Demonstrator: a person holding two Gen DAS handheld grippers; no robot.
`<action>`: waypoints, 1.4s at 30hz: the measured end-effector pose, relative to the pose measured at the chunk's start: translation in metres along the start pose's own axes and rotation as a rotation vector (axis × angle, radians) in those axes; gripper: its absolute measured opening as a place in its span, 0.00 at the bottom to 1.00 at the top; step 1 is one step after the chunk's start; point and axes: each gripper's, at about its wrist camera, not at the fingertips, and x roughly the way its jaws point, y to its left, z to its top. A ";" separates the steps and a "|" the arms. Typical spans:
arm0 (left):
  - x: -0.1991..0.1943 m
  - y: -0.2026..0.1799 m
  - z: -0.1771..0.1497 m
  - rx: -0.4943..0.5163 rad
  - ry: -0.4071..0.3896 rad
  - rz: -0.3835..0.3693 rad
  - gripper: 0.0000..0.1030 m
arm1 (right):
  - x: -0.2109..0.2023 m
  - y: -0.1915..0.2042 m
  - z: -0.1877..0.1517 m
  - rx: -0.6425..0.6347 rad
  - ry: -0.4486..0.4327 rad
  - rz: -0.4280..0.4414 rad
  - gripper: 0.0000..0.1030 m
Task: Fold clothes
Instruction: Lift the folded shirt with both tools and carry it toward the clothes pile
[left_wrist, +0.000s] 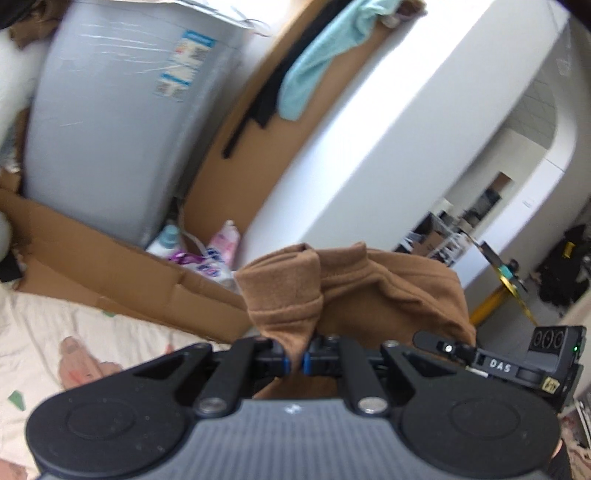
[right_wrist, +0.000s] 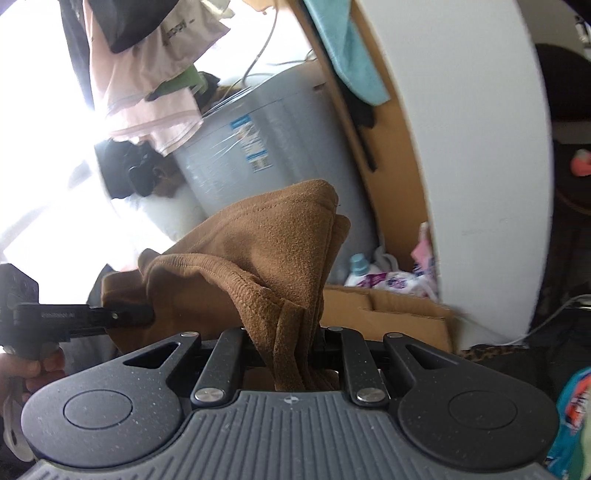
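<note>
The left gripper (left_wrist: 299, 360) is clamped on a hemmed edge of the brown garment (left_wrist: 369, 291), its blue-tipped pads nearly together with a thin fold of fabric between them. The right gripper (right_wrist: 295, 354) is clamped on a thicker bunch of the same brown garment (right_wrist: 258, 251), its jaws pressed against several gathered layers. The two grips are set at separate points of one piece, probably so that the cloth can be raised clear of the bed and spread between them before a fold is made. The fabric stands up ahead of each gripper and drapes across toward the other; none of it visibly rests on the patterned bedsheet (left_wrist: 55, 332). In the right wrist view the left gripper appears at the left edge, with a hand (right_wrist: 22, 373) around its handle.

Count: two grippers, one brown garment held. Beyond lie flattened cardboard (left_wrist: 110, 266), one grey wrapped appliance (left_wrist: 110, 122), one turquoise towel (left_wrist: 314, 70) draped over upright cardboard, pink clothing (right_wrist: 147, 74) hanging above, and one blue-capped bottle (right_wrist: 356, 266).
</note>
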 end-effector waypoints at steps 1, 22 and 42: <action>0.004 -0.005 0.000 0.015 0.001 -0.016 0.07 | -0.006 -0.002 -0.001 0.002 -0.007 -0.017 0.13; 0.100 -0.050 -0.036 0.146 0.114 -0.190 0.07 | -0.056 -0.085 -0.046 0.048 -0.082 -0.209 0.13; 0.218 -0.044 -0.105 0.154 0.273 -0.330 0.07 | -0.045 -0.181 -0.127 0.173 -0.056 -0.396 0.13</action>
